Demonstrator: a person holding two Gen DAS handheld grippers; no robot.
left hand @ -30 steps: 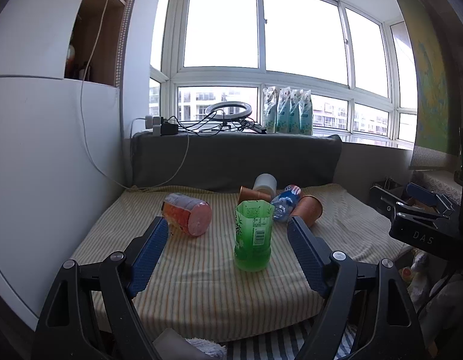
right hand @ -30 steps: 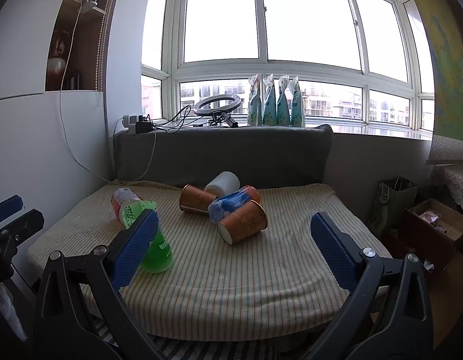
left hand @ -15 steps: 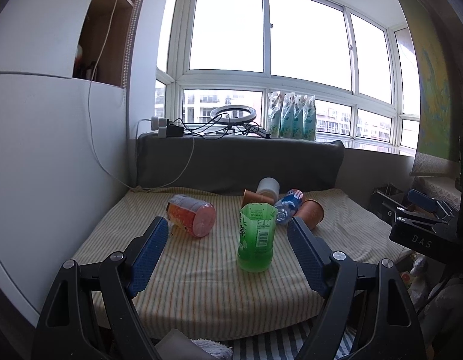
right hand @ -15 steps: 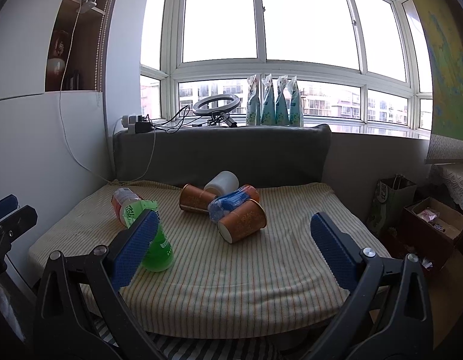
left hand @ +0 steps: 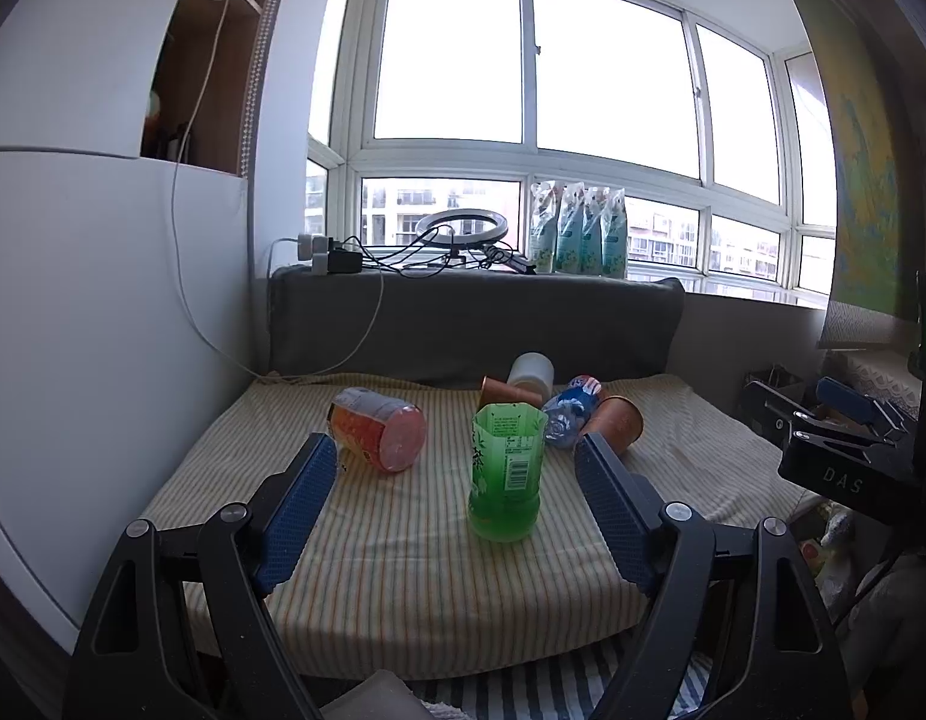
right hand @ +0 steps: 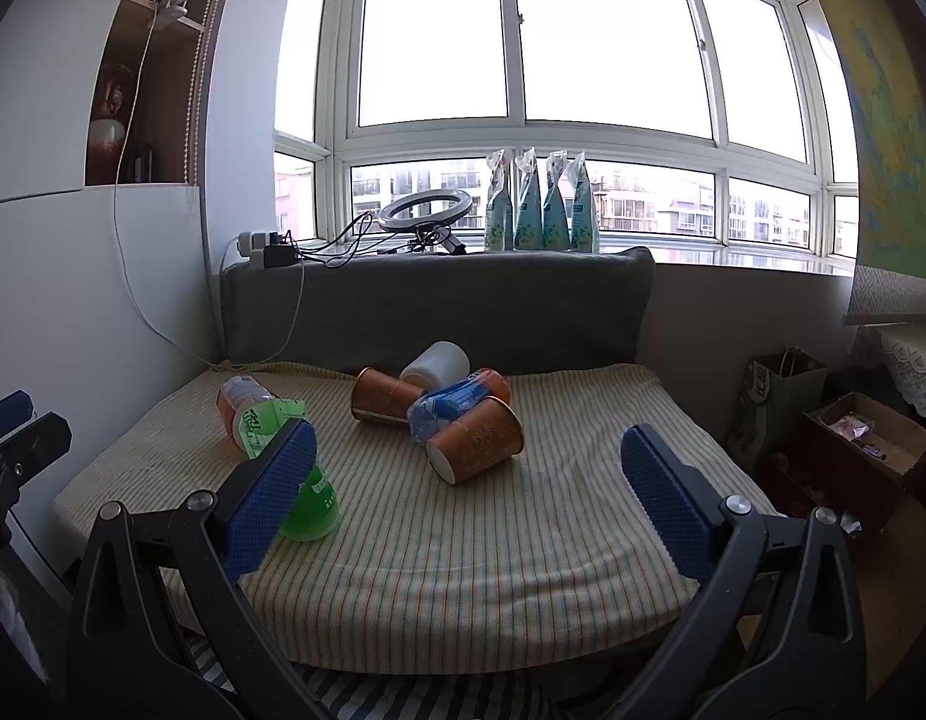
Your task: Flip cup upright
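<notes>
Two brown paper cups lie on their sides on the striped mattress [right hand: 463,540]: a near cup [right hand: 478,447] with its base toward me and a far cup [right hand: 382,399]; the near cup [left hand: 616,420] and far cup [left hand: 493,387] also show in the left wrist view. A white cup [right hand: 436,363] lies behind them. My right gripper [right hand: 469,501] is open and empty, short of the near cup. My left gripper [left hand: 457,507] is open and empty, framing an upside-down green bottle [left hand: 505,471].
An orange bottle [left hand: 376,429] lies on its side at left. A blue crushed water bottle [right hand: 451,408] rests between the brown cups. A grey headboard [right hand: 439,306] and window sill with cables stand behind. Boxes and a bag [right hand: 787,396] sit on the floor at right.
The left gripper has pulled back and tilted up slightly, so the bottles sit a little lower and farther. The right gripper has barely moved. Both stay open.
</notes>
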